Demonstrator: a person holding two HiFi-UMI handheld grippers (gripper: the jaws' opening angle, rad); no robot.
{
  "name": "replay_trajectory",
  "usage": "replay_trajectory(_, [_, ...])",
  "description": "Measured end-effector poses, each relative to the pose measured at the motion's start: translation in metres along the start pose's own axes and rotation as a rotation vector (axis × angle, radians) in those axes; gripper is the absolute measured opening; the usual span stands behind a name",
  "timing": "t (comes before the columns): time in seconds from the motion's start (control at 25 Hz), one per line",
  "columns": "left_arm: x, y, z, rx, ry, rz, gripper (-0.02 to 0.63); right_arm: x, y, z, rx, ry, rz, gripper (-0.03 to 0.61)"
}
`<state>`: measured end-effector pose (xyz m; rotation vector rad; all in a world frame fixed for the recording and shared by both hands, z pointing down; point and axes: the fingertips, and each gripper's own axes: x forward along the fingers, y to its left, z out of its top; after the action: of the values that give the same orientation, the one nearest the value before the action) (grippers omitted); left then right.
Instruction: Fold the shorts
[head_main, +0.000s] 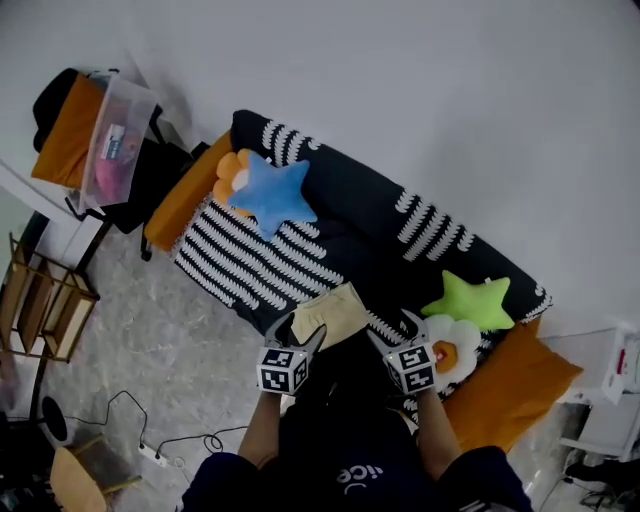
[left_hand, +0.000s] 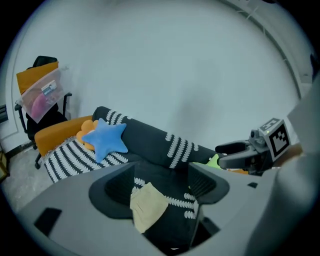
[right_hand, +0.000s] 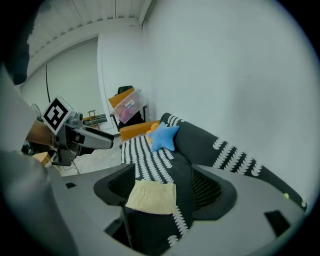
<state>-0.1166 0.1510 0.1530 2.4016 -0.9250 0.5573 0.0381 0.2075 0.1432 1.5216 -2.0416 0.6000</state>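
While the shorts (head_main: 333, 312) lay folded on the sofa (head_main: 360, 205), the left gripper (head_main: 297, 330) and right gripper (head_main: 394, 332) hung clear of them. Both jaw pairs stood spread, empty.

Yellow shorts (left_hand: 147, 205) lie on the sofa (left_hand: 150, 142) beyond parted fingers (left_hand: 116, 189).

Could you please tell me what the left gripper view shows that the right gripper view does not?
Only the left gripper view shows the right hand-held gripper, near its right edge, jaws apart. Only the right gripper view shows the left hand-held gripper, at its left side, and the ceiling. Both share the folded yellow shorts lying on the dark sofa, seen between that view's own open, empty jaws, plus the blue star cushion and the chair with an orange cover.
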Motion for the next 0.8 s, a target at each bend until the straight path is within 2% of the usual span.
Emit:
replay_trajectory(0.24, [-0.010,0.003,0.042,0.023,-0.097,0.018,0.293,-0.016,-0.020,0.037,0.008,-0.096,-0.074,0.330])
replay_trajectory(0.44, [-0.021,-0.006,0.088,0.153,-0.166,0.004,0.295,-0.040,-0.029,0.073,0.012,-0.208,-0.120,0.331])
replay_trajectory(0.64, [-0.039,-0.015,0.130,0.208,-0.238,-0.009,0.295,-0.071,-0.033,0.111,0.024,-0.328,-0.169,0.339])
replay_trajectory(0.8, [-0.052,-0.017,0.160,0.219,-0.305,0.009,0.295,-0.096,-0.041,0.138,0.000,-0.398,-0.221,0.339])
